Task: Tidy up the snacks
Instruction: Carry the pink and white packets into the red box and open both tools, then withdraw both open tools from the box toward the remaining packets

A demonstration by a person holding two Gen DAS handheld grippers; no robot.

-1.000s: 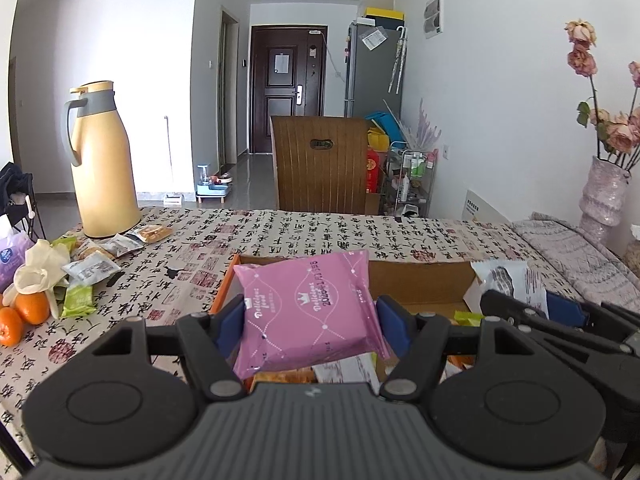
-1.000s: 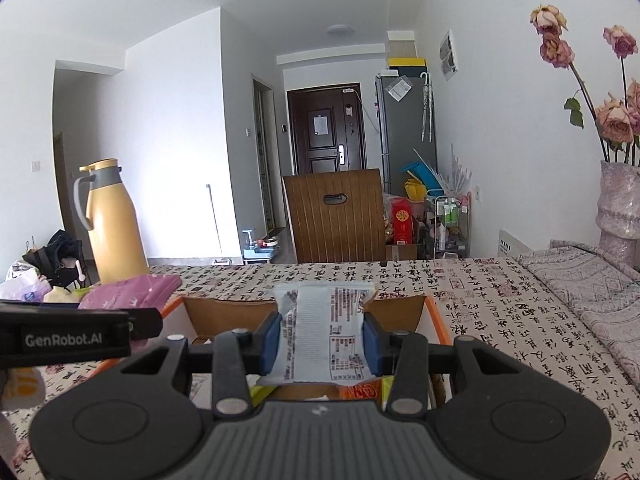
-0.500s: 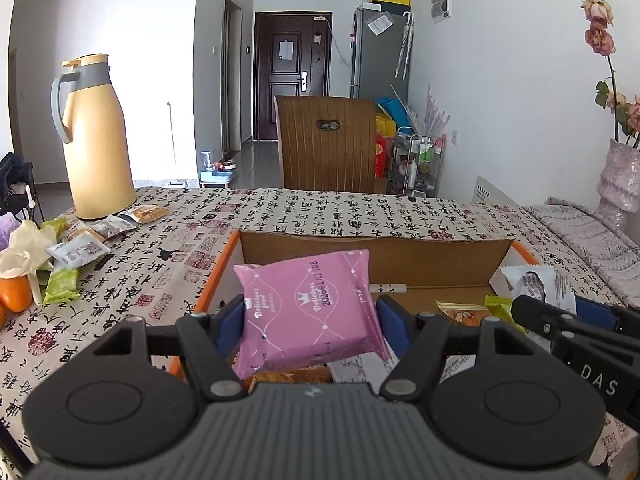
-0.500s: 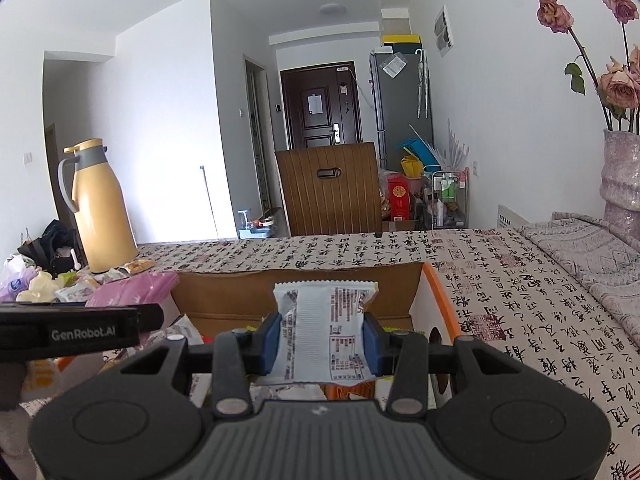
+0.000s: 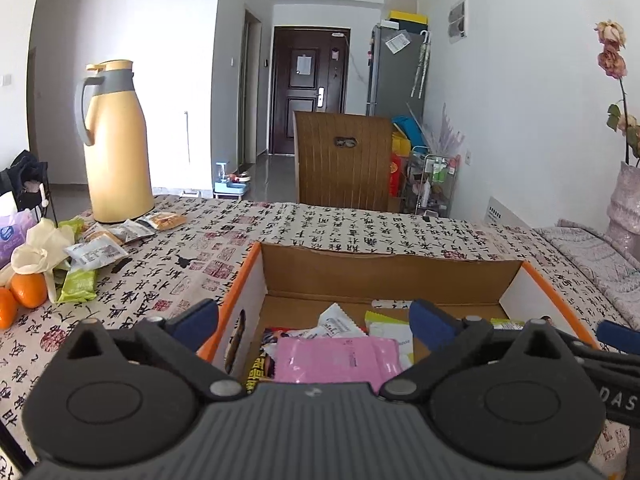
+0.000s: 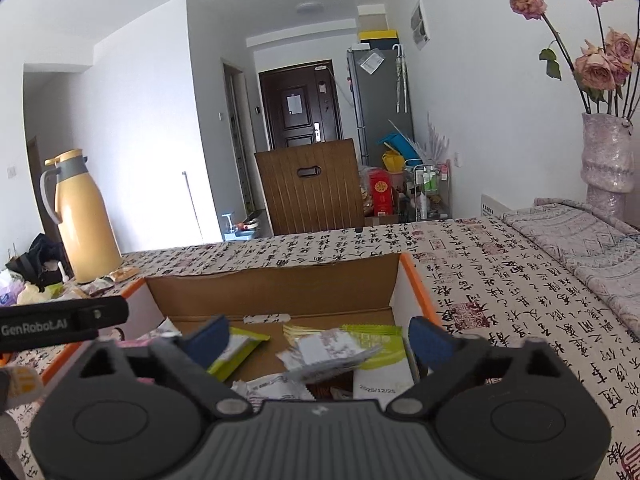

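Both the left gripper (image 5: 314, 320) and right gripper (image 6: 320, 338) are opening with nothing pinched — pink packet (image 5: 336, 360) and white packet (image 6: 326, 354) lie in the cardboard box (image 5: 392, 272), so lift straight out without snagging wrappers.

"GenRobot.AI" is printed in white on the black body of the left gripper (image 6: 64, 322), seen at the left edge of the right wrist view. The letters "DAS" are read on the right gripper (image 5: 618, 400) in the left wrist view. A date, "2025/12/25", is stamped on a white snack packet (image 6: 378, 384) inside the cardboard box (image 6: 276, 292).
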